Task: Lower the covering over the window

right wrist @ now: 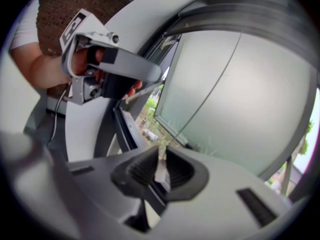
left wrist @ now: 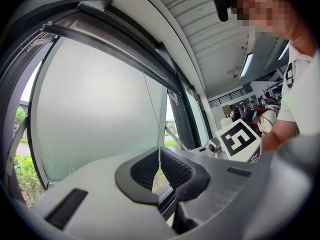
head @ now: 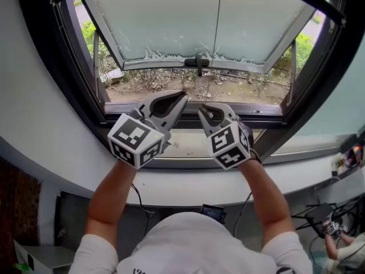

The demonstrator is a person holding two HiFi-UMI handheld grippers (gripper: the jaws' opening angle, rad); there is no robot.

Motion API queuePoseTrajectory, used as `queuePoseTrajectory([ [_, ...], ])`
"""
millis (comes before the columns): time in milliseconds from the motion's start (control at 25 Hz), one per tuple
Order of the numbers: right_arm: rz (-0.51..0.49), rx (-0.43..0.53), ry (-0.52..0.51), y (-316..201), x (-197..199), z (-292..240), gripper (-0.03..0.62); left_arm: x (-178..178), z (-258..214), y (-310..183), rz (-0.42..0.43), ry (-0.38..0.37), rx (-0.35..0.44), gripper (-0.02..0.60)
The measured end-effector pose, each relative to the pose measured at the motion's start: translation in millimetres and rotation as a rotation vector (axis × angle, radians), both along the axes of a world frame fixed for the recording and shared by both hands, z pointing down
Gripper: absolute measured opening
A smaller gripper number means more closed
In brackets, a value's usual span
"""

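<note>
At the window's (head: 194,108) lower edge, my two claws stood side by side just above the sill (head: 188,146), tips toward the glass. My left claw (left wrist: 159,170) was clenched on a thin cord (left wrist: 152,109). My right claw (right wrist: 161,165) was clenched on a small pale piece (right wrist: 162,172), which looked like the cord's end tab, though blur kept me from being sure.

The covering itself showed in none of my views. The frosted pane (head: 171,21) of the swung-out sash lay bare from top edge to bottom edge, so I judged the covering to be gathered above the window's top edge, high over both claws.

The relation that mattered was the cord's line. It left my left claw and climbed almost straight up across the pane toward the window's top edge. Its long axis ran top to bottom, and my claws sat at its low end. The covering therefore lay directly up the cord from me, and any pull had to run down that same line toward the sill, not out into the room.

Both claws were about equally near the cord. The left claw held it on the run and pointed level, its tip a little closer to the glass, while the right claw tipped slightly downward beside it, holding what seemed the loose end.
</note>
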State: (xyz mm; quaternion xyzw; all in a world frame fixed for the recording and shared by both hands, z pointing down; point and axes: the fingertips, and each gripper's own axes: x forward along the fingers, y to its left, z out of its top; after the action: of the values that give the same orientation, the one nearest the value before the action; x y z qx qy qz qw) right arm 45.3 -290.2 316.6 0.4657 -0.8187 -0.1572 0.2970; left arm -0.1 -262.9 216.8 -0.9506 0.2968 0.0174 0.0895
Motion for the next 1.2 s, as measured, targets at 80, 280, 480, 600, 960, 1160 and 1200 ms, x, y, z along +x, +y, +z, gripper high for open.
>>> queuePoseTrajectory([
  [80, 0.001, -0.002, 0.009, 2, -1, 3, 0.055, 0, -1, 1, -0.001, -0.003, 0.005, 0.021],
  [280, 0.006, -0.003, 0.031, 4, -2, 8, 0.055, 0, -2, 3, 0.0, -0.007, 0.01, 0.021],
  [480, 0.019, -0.039, 0.071, 5, 0, 22, 0.055, -1, -2, 5, -0.001, -0.012, 0.012, 0.021],
  [600, 0.018, -0.072, 0.108, 10, 0, 40, 0.055, -2, -2, 6, -0.005, -0.012, 0.014, 0.021],
  [960, 0.03, -0.102, 0.186, 17, -1, 74, 0.055, -6, -4, 8, -0.033, -0.035, 0.047, 0.021],
  [1160, 0.047, -0.108, 0.218, 19, 0, 84, 0.055, -6, -12, 12, -0.051, -0.08, 0.104, 0.021],
  [1200, 0.05, -0.11, 0.225, 19, 1, 85, 0.055, -6, -14, 12, -0.058, -0.088, 0.115, 0.022],
])
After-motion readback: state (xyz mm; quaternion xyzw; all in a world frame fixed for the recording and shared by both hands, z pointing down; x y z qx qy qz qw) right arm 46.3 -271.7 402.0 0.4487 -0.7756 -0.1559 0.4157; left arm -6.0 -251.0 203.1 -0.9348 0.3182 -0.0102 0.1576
